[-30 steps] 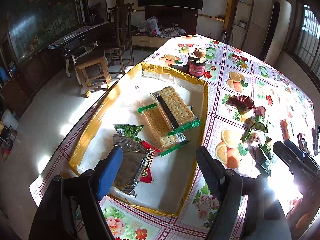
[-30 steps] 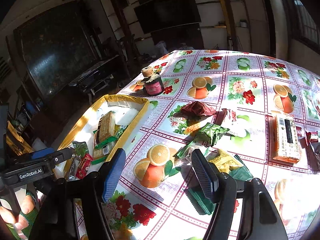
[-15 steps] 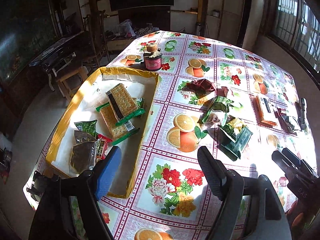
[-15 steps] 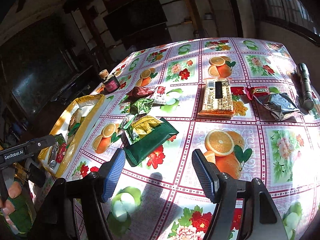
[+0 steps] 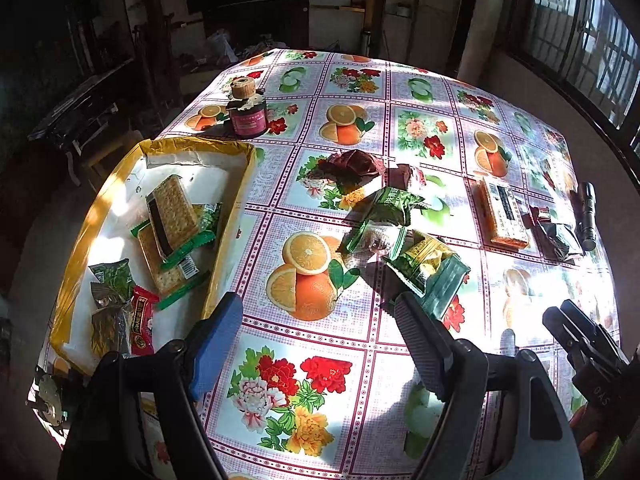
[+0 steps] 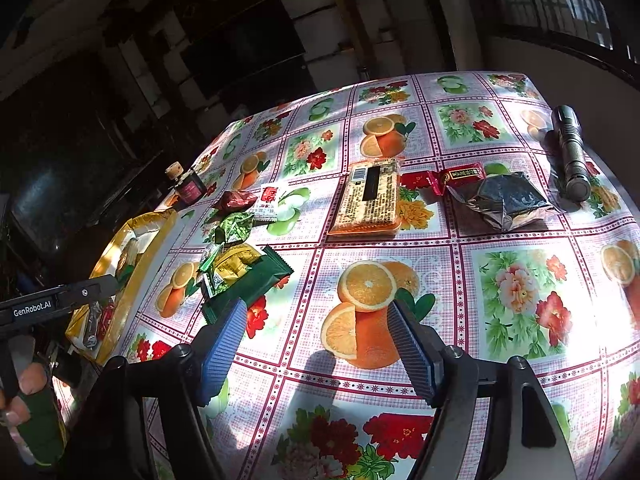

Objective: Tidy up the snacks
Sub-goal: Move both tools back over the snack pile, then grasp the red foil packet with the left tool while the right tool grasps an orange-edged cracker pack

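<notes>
Your left tool point(image 5: 320, 320) and right tool point(image 6: 316, 320) both stand apart, empty, above the surface point(image 5: 360, 360). The tray point(image 5: 236, 204) with crackers point(image 5: 172, 208) lies ahead-left of your left tool. Loose snacks point(image 6: 240, 268) lie ahead-left of your right tool; a cracker pack point(image 6: 370, 196) lies straight ahead.

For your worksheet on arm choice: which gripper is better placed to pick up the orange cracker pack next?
Right. The right gripper is open, with the orange cracker pack ahead of it. The left gripper, also open, sits nearer the tray.
</notes>
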Tool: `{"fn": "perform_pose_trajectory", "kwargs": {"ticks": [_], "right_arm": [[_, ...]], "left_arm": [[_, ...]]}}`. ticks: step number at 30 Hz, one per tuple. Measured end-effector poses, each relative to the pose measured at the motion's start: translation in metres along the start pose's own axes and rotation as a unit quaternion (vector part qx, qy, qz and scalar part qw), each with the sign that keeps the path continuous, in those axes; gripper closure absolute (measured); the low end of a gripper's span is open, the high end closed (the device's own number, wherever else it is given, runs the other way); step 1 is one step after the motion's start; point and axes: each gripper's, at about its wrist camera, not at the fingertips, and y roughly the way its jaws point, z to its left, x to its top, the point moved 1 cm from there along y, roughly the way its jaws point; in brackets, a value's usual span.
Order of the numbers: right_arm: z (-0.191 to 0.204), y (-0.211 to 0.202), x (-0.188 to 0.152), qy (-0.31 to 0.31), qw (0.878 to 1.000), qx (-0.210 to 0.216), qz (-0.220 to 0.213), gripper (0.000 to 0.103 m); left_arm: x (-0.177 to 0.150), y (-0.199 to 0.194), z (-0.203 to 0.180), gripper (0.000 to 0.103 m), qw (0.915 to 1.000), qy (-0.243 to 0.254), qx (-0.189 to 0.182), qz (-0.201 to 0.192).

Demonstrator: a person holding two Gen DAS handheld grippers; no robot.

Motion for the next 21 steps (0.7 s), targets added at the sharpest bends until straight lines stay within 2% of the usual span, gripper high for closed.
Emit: {"fn": "perform_pose_trajectory", "kwargs": {"ticks": [6, 9, 12, 15, 21], "right_arm": [[-0.003, 0.020, 0.025, -0.006, 1.000, -0.011, -0.001, 0.024], [-0.005, 0.036, 0.043, -0.009, 1.000, -0.021, -0.001, 0.024], [-0.009, 0.056, 0.060, -0.014, 0.999, -0.035, 0.004, 0.023], [-0.010, 0.073, 0.071, -0.022, 0.999, -0.046, 0.009, 0.023], [-0.019, 0.101, 0.085, -0.023, 0.998, -0.061, 0.022, 0.023]], "left_arm": [[0.049, 0.039, -0.009, 0.025, 1.0000, 0.000, 0.008, 0.003], [0.075, 0.071, -0.014, 0.025, 0.9993, -0.009, -0.010, 0.035], [0.097, 0.100, -0.018, 0.025, 0.9986, -0.021, 0.000, 0.049], [0.117, 0.128, -0.022, 0.025, 0.9966, -0.041, -0.012, 0.070], [0.139, 0.178, -0.033, 0.025, 0.9933, -0.055, -0.004, 0.101]]}}
